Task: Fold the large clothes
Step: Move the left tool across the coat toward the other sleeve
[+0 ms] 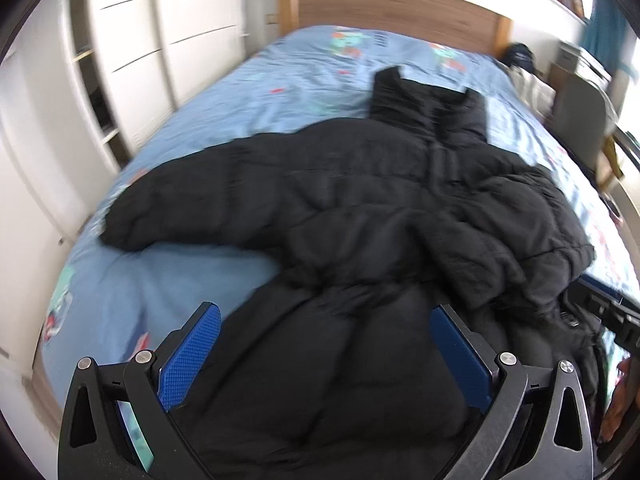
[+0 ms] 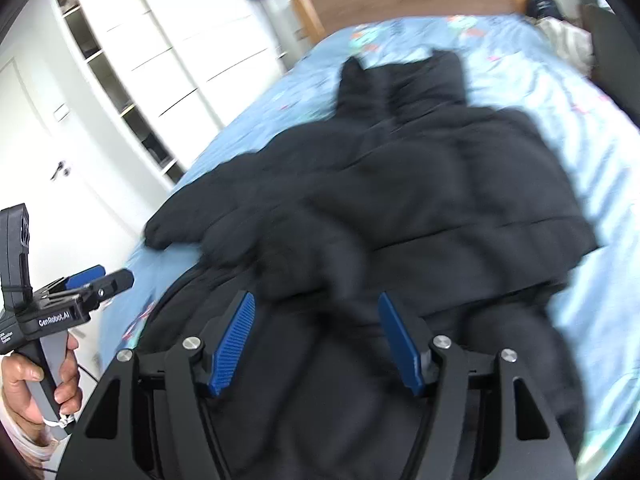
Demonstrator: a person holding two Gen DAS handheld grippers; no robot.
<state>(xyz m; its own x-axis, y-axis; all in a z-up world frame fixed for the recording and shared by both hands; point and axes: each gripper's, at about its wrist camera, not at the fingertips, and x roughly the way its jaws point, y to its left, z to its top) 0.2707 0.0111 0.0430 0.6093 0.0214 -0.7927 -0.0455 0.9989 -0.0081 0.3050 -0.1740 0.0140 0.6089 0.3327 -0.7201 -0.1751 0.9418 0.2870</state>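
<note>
While both grippers hang over the near end of the bed, each stands spread with nothing pinched between its blue pads. The left gripper (image 1: pixel 324 354) is splayed wide above the lower part of the black padded jacket (image 1: pixel 360 208), and the right gripper (image 2: pixel 316 344) is parted over the same dark cloth, its pads clear of it. Only the right wrist view shows the left gripper from the side, gripped by a hand (image 2: pixel 38 384) at the handle near the bed's left edge. Only the left wrist view shows the outstretched sleeve (image 1: pixel 168 204) clearly. Both point steeply down and forward. The jacket lies spread on the blue bed sheet (image 1: pixel 168 272), collar toward the wooden headboard (image 1: pixel 396 8), beside a white wardrobe (image 1: pixel 132 60).
</note>
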